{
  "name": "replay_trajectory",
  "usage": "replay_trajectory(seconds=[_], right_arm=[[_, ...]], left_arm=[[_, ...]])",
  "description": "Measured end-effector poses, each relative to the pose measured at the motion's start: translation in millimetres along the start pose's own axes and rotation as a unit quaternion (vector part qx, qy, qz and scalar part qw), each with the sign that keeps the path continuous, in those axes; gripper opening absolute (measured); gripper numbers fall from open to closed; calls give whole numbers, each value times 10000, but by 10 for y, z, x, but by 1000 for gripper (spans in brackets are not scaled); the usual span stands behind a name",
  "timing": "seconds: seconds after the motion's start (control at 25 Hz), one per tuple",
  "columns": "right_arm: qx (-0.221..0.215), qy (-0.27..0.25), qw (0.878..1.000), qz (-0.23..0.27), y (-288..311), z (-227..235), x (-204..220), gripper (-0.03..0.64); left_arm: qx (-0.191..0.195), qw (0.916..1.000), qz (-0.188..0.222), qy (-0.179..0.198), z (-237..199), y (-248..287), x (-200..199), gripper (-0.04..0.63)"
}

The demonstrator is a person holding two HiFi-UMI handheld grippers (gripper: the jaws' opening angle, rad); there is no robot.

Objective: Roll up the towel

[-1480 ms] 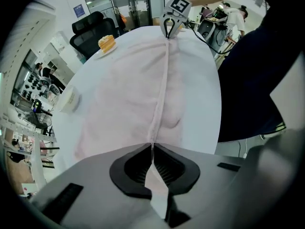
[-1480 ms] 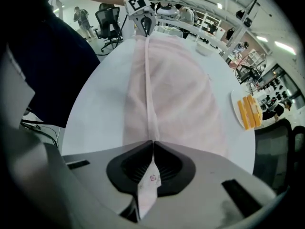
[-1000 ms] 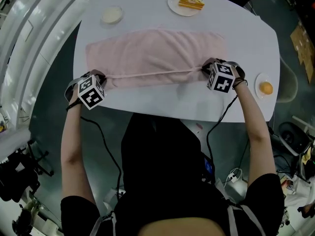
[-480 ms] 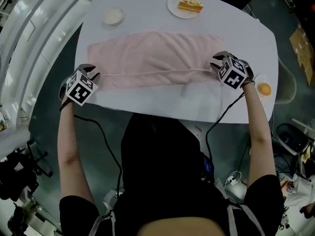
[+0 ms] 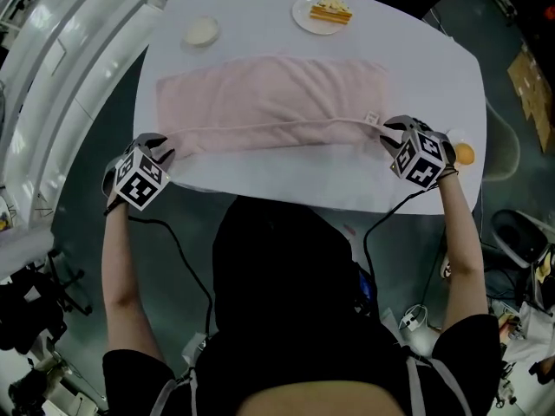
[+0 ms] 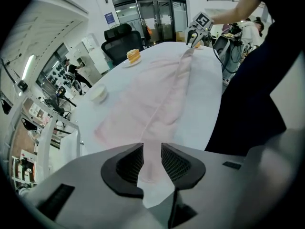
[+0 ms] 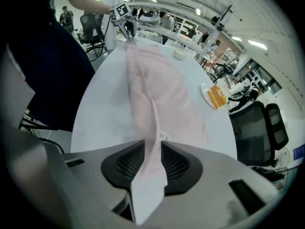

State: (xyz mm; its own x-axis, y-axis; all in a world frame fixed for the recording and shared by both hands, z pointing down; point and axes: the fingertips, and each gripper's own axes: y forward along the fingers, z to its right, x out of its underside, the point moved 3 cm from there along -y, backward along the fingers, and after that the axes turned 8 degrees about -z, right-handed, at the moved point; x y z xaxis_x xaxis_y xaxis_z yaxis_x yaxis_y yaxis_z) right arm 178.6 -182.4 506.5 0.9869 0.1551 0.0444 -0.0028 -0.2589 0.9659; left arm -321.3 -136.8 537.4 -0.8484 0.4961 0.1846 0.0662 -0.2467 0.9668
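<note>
A pale pink towel (image 5: 273,102) lies spread lengthwise across the white table (image 5: 286,185). Its near edge is pulled into a taut raised line between my two grippers. My left gripper (image 5: 163,148) is shut on the towel's near left corner at the table's left edge. In the left gripper view the cloth (image 6: 162,99) fills the gap in the left gripper (image 6: 151,162), and the corner hangs out behind the pads. My right gripper (image 5: 387,133) is shut on the near right corner; the cloth (image 7: 152,94) runs through the right gripper (image 7: 151,161) the same way.
A plate with a slice of cake (image 5: 325,11) and a small white bowl (image 5: 201,31) stand at the table's far side. An orange on a small plate (image 5: 464,154) sits by the right edge, close to my right gripper. Office chairs and people fill the room behind.
Both grippers have risen and drawn apart and toward the near table edge, taking the towel's corners along. The near edge is now stretched straight between them.
</note>
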Motion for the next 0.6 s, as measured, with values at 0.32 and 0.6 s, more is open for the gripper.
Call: replay_trajectory(seconds=[0.32,0.6], right_arm=[[-667,-55,9974,-283,289,-587,111,117],[-69,442,9971,-620,563,-263,364,118]], left_arm=[[289,9994,-111,-131,415,166,166,120],[205,9990,-321,-240,423,338,253,120]])
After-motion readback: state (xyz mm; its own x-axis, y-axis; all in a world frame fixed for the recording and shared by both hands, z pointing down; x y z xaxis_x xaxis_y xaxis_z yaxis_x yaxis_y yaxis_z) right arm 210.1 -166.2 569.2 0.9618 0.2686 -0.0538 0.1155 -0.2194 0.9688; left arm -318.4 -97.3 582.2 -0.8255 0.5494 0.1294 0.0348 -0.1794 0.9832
